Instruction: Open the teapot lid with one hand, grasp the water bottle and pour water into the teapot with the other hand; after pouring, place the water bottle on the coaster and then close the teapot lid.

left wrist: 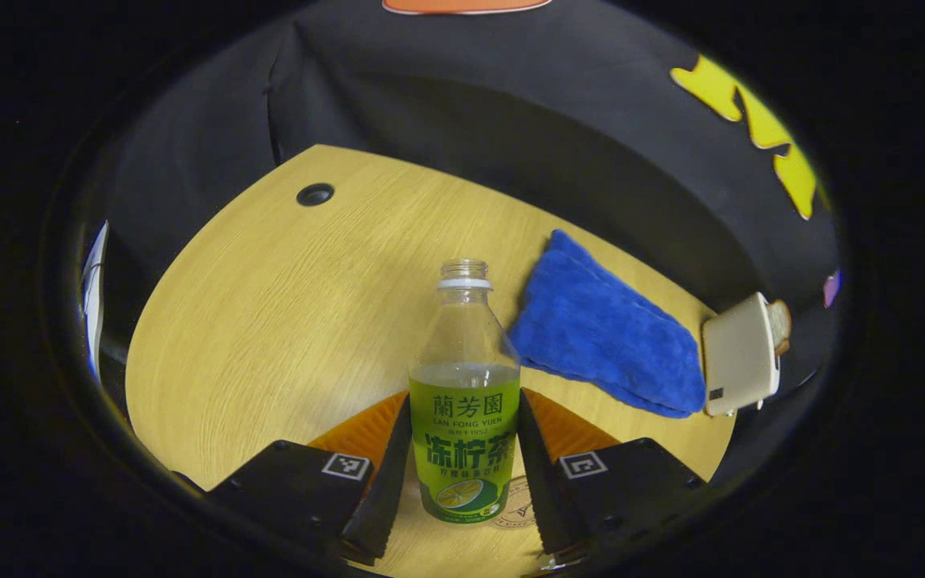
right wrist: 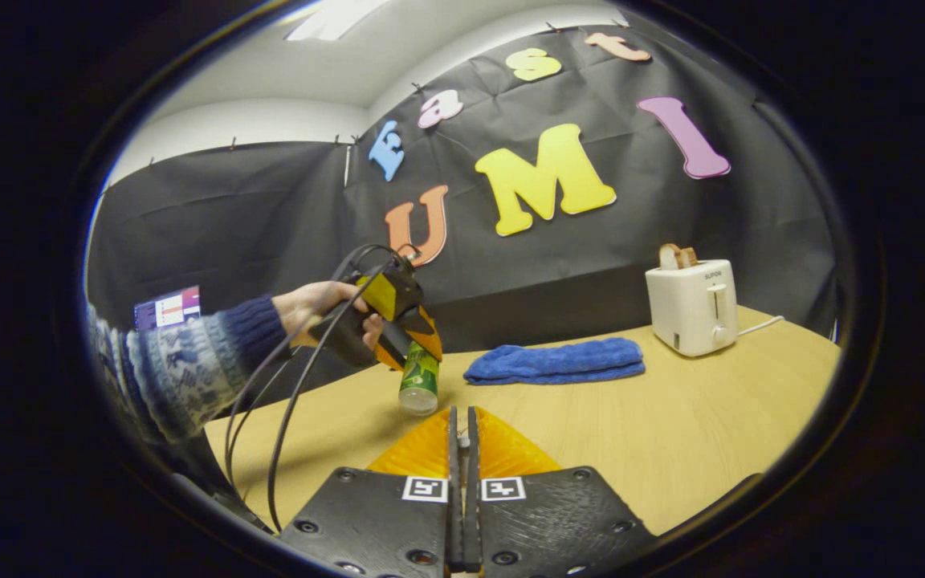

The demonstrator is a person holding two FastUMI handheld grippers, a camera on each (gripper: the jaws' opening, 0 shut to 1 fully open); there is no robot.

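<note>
1. My left gripper (left wrist: 462, 474) has its jaws pinching the clear plastic bottle with a green label (left wrist: 464, 401), one finger pressed on each side of the label band; the uncapped neck points up and liquid sits at about label height.
2. I hold it low on the body, which I judge keeps the mouth free for pouring and the weight steady.
3. In the right gripper view the bottle hangs tilted above the pale wooden table (right wrist: 671, 433), clear of the surface, with a sleeved hand (right wrist: 326, 309) behind the grip.
4. A round pale coaster (left wrist: 517, 504) shows just behind the bottle's base between my fingers.
5. My right gripper (right wrist: 462, 466) has its jaws pressed together on nothing, hovering over the table.
6. A folded blue towel (left wrist: 603, 333) and a white toaster (right wrist: 691, 305) lie farther off, away from the work.
7. I cannot see the teapot, so I cannot tell whether its lid is off.
</note>
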